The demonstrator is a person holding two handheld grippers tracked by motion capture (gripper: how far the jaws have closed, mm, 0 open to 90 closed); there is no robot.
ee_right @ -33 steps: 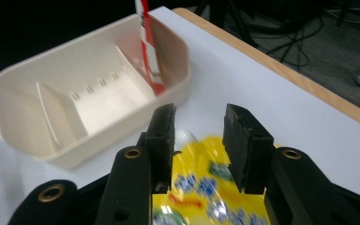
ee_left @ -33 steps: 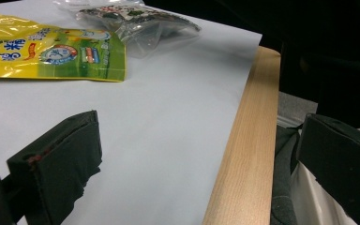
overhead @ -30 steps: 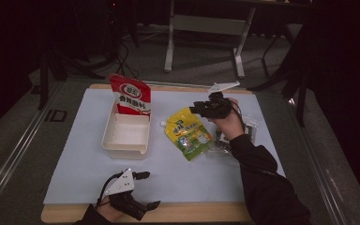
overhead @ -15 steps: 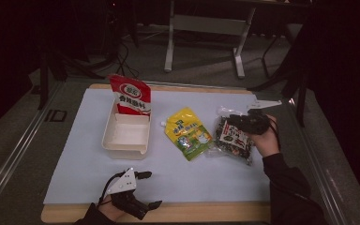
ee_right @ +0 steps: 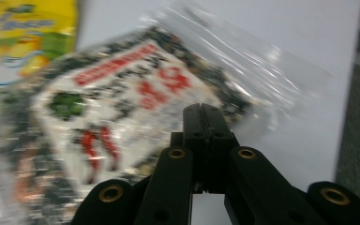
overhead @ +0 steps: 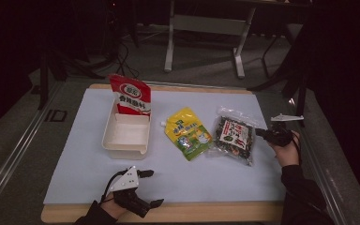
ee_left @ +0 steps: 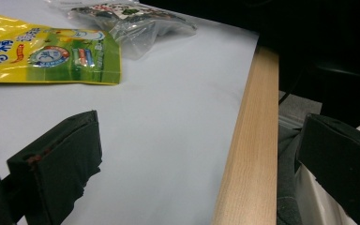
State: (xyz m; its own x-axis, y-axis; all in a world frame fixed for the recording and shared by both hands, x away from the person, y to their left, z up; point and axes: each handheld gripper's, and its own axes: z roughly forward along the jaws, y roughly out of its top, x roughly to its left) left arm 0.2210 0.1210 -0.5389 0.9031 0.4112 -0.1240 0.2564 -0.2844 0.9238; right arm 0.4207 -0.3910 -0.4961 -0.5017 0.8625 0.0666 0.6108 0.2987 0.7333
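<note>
While the right gripper [overhead: 262, 133] sits at the edge of the dark snack bag [overhead: 234, 139], the scene reads as follows.

Right gripper: at the right side of the bench [overhead: 178, 215], pointing left at the near edge of the dark snack bag. In the right gripper view its jaws are pressed flat together with nothing between them, having just been closing; their tips lie over the bag's clear margin.

Dark snack bag: flat on the white mat [overhead: 75, 154], right of centre, clear plastic with dark contents. A white label [ee_right: 122, 108] carries red characters and a small green mark; the blur keeps them from being read.

Yellow pouch [overhead: 190, 133]: flat just left of the dark bag, yellow and green with a spout at its upper left corner. In the left gripper view it bears blue characters and a round badge, too small to read.

Red packet [overhead: 131, 96]: upright, leaning at the far end of the tray [overhead: 124, 147], with a round white mark and a white band of dark characters, not legible here.

Tray: cream, rectangular, left of the pouch.

Left gripper [overhead: 145, 187]: at the near edge of the bench, well apart from the bags, jaws spread wide and holding nothing.
</note>
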